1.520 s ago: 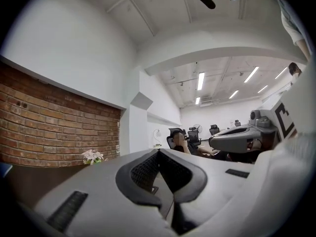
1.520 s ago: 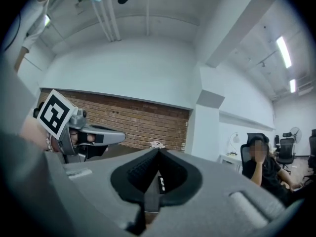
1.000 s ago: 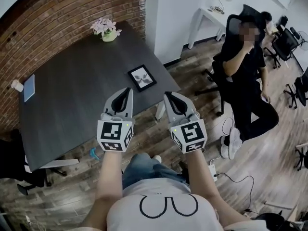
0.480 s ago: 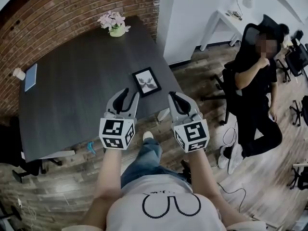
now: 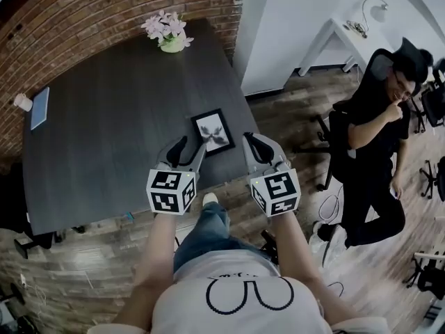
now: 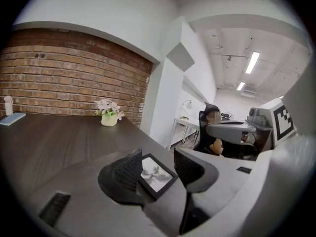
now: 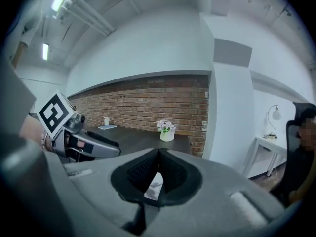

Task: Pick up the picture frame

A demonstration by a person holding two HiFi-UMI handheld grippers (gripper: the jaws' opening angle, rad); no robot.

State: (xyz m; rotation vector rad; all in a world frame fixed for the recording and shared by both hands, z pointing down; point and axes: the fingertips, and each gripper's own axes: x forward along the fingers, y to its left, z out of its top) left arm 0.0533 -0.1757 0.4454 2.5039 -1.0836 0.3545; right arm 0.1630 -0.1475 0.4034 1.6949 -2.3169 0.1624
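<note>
The left gripper's (image 5: 189,147) fingers (image 6: 129,169) stand apart and are opening, with nothing pressed between them; looking along them, the frame (image 6: 155,176) shows in the gap, lying on the table (image 6: 54,147) a little beyond the tips. The right gripper's (image 5: 254,145) fingers (image 7: 148,169) are together with nothing gripped, only a pale sliver showing through the slit below them. From above, both grippers point toward the far side of the table (image 5: 104,138), the left one over its near edge and the right one just off its near right corner, each held out in front of the person holding them. The frame (image 5: 213,131) lies flat near that corner, black-rimmed with a pale picture, between the two grippers' tips and just ahead of them; I cannot tell that either touches it. Farther off, a pot of flowers (image 5: 167,32) stands at the far edge by the brick wall (image 5: 104,9), and a book (image 5: 39,108) and a cup (image 5: 23,102) sit at the left end. To the right, well apart from the table, a person (image 5: 375,138) sits in a chair (image 5: 334,127) beside a white desk (image 5: 341,33)
</note>
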